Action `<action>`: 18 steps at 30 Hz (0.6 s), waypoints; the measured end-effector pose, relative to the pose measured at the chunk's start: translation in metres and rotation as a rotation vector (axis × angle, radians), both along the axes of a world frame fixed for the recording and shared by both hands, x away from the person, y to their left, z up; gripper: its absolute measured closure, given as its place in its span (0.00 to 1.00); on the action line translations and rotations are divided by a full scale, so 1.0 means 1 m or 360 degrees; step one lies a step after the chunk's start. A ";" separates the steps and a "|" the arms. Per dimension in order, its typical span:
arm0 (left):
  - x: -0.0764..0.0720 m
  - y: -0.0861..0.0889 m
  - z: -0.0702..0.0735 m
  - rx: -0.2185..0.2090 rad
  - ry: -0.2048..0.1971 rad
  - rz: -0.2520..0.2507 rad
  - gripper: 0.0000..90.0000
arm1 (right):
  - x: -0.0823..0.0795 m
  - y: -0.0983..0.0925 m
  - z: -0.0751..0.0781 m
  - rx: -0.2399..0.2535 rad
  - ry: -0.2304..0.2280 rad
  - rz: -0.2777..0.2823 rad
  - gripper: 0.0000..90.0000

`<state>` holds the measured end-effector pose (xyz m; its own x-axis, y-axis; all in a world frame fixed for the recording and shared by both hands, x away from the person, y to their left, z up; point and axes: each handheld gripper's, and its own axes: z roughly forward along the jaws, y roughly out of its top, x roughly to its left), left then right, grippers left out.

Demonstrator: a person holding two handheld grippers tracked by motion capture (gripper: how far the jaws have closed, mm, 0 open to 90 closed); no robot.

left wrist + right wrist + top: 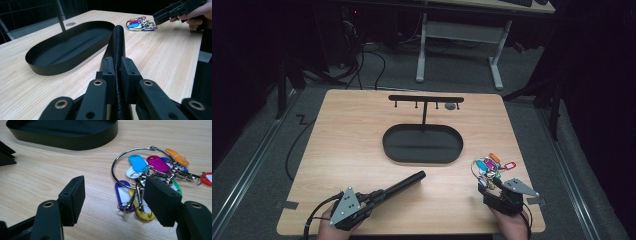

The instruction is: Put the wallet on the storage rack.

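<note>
Long black textured rod (pixel 404 183) lying on the light wood-grain tabletop (pixel 352 130) near its front edge, clamped at its near end between the closed jaws of the left gripper (pixel 371 199); long axis running diagonally, far tip pointing forward and to the right toward the shallow black oval tray (pixel 422 143) at the table's middle. From the left gripper view, rod (pixel 118 50) reaching out beside the tray's rim (pixel 75 63). Behind the tray, thin black T-shaped stand (pixel 425 102) with small hooks under its bar. To the right, large silver key ring with coloured plastic tags (pixel 490 165) flat on the wood, right gripper (pixel 488 192) just in front of it with jaws spread wide and holding nothing, tags (pixel 140 170) showing between them. Grey carpeted floor (pixel 257 150) around the table, white-legged desk (pixel 462 35) beyond, trailing cables, dark room
</note>
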<state>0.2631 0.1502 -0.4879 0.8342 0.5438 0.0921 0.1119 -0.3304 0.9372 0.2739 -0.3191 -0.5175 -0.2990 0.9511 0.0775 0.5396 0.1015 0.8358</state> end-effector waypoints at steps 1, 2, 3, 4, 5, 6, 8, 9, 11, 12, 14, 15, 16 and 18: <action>0.000 0.000 0.000 0.0006 -0.0007 0.0004 0.91 | 0.000 0.000 0.000 0.0000 0.0001 0.0001 0.38; 0.001 0.001 -0.001 -0.0004 -0.0001 0.0004 0.91 | 0.000 0.000 0.000 -0.0001 0.0001 0.0001 0.38; 0.001 0.002 -0.001 -0.0003 0.0002 0.0004 0.91 | 0.000 0.000 0.000 -0.0002 0.0000 0.0002 0.38; 0.002 0.002 -0.001 -0.0012 0.0002 0.0007 0.91 | 0.000 0.000 0.000 -0.0002 0.0000 0.0001 0.38; 0.003 0.003 -0.002 -0.0018 0.0007 0.0007 0.90 | 0.000 0.000 0.000 -0.0003 0.0000 0.0002 0.38; 0.003 0.003 -0.002 -0.0021 0.0009 0.0006 0.90 | 0.000 0.000 0.000 -0.0004 0.0001 0.0002 0.38; 0.005 0.004 -0.003 -0.0025 0.0013 0.0006 0.90 | 0.000 0.000 -0.001 -0.0009 0.0003 0.0005 0.38; 0.005 0.005 -0.003 -0.0028 0.0015 0.0009 0.90 | 0.000 0.000 -0.001 -0.0008 0.0004 0.0005 0.38; 0.006 0.005 -0.003 -0.0032 0.0017 0.0011 0.89 | 0.000 0.000 -0.001 -0.0006 0.0006 0.0006 0.38; 0.006 0.005 -0.004 -0.0034 0.0018 0.0014 0.89 | 0.000 0.000 -0.001 -0.0005 0.0008 0.0007 0.38; 0.006 0.006 -0.004 -0.0035 0.0018 0.0015 0.89 | 0.000 0.000 -0.001 -0.0004 0.0008 0.0007 0.38; 0.007 0.006 -0.004 -0.0044 0.0024 0.0024 0.89 | 0.000 0.000 -0.001 -0.0004 0.0008 0.0008 0.38; 0.008 0.006 -0.004 -0.0044 0.0024 0.0032 0.88 | 0.000 0.000 -0.001 -0.0004 0.0009 0.0008 0.38; 0.009 0.007 -0.004 -0.0051 0.0028 0.0042 0.88 | 0.000 0.000 -0.001 -0.0003 0.0011 0.0007 0.38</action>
<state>0.2716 0.1576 -0.4922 0.8210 0.5678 0.0602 0.1364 -0.2973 0.9450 0.2744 -0.3189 -0.5184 -0.3030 0.9498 0.0779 0.5449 0.1056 0.8319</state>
